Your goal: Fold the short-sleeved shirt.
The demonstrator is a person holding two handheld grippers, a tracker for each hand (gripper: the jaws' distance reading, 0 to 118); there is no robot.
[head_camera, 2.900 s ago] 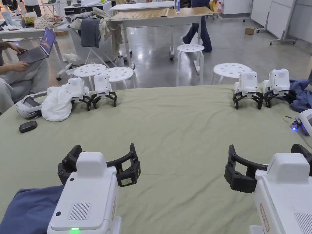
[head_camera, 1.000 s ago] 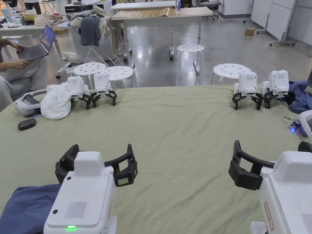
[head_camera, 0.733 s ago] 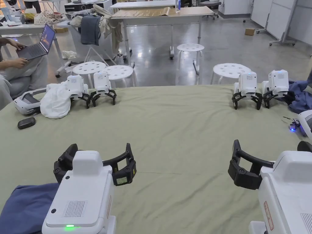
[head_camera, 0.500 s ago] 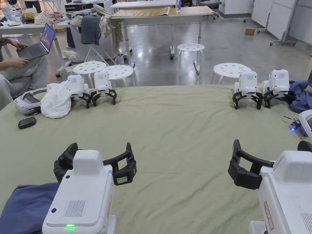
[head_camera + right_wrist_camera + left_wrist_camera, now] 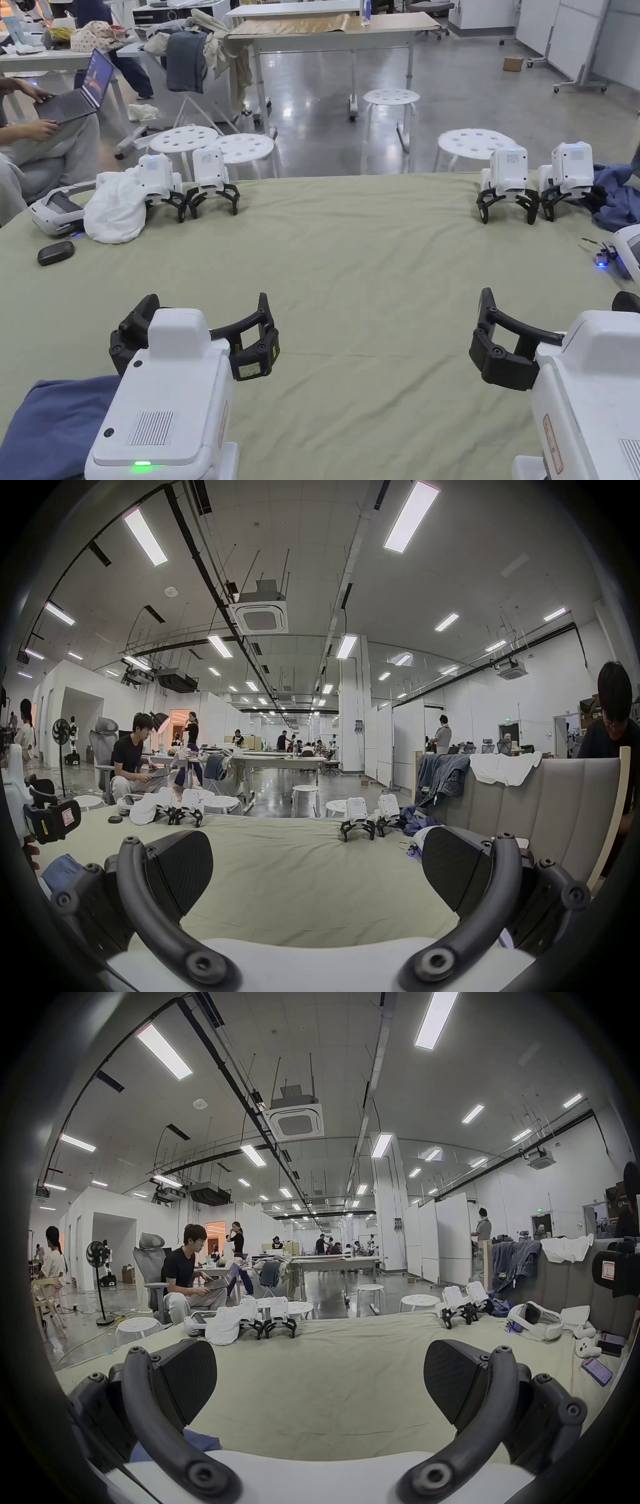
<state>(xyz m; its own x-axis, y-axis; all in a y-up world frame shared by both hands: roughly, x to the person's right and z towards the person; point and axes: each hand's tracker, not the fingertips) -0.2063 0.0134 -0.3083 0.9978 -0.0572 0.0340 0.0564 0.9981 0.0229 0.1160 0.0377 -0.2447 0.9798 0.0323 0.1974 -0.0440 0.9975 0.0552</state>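
Little has moved since the earlier frames: both grippers hang over the table in nearly the same spots, and only a passer-by in the background has gone from behind the far table and a figure now crosses at the far left.

The blue garment [image 5: 53, 422], taken here for the short-sleeved shirt, lies bunched at the near left corner of the green-covered table [image 5: 375, 262], partly under the left gripper [image 5: 195, 337]; in the left gripper view a scrap of it [image 5: 202, 1442] peeps out below the jaws. Those jaws stand spread wide and hold nothing. The right gripper [image 5: 317, 878] is likewise spread and empty, well apart from the shirt, over bare cloth.

As I judge it, folding has not begun; the step in hand is the reach for the shirt. The next move calls for the left gripper to drop back onto the heap, pinch an edge, and drag it to the open middle, where both grippers can spread it flat.

Farther off, spare grippers [image 5: 212, 181] stand beside a white cloth [image 5: 115, 212], with another pair [image 5: 540, 178] near a second blue cloth [image 5: 615, 197].
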